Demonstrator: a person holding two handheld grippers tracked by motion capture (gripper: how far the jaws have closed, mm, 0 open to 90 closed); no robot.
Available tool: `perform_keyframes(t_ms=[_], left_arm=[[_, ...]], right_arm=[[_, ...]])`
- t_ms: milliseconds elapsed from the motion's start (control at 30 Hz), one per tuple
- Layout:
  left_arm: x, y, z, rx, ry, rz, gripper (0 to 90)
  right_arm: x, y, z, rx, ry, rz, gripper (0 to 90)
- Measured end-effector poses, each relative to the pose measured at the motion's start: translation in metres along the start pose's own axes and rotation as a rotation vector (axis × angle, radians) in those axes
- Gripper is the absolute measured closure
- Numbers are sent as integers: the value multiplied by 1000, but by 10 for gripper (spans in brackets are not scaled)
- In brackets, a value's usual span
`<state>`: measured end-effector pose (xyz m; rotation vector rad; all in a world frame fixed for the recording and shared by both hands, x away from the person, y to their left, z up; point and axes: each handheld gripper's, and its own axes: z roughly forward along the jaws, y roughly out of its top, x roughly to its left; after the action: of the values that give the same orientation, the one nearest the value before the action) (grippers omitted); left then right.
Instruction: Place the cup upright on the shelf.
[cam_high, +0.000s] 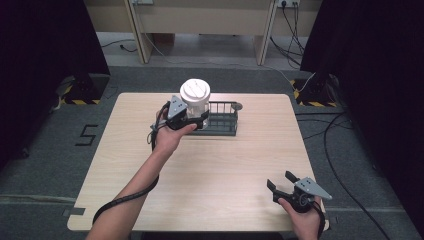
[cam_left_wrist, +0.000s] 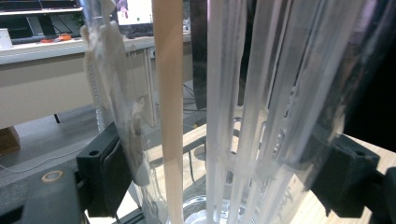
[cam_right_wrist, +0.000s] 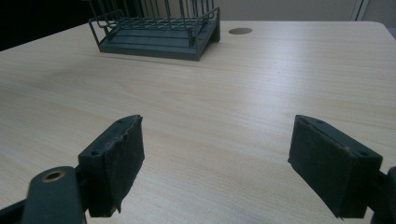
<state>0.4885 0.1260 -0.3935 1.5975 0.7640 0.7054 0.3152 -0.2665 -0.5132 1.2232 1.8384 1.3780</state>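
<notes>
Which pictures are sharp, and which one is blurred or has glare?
High view: even light, sharp. Left gripper view: the clear container sits too close, blurred, with bright streaks of glare. Right gripper view: the table and rack are sharp; the near jaws are slightly soft.

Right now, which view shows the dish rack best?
The right gripper view: the dish rack sits unobstructed on the table, bars and base clear. The high view shows it small, partly behind the clear container and left gripper.
</notes>
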Motion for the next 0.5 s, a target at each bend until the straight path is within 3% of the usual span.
perform_keyframes(t_ms=[500], left_arm=[[2, 9, 13, -5, 6, -5, 175]], right_arm=[[0, 0, 0, 0, 2, 4, 186]])
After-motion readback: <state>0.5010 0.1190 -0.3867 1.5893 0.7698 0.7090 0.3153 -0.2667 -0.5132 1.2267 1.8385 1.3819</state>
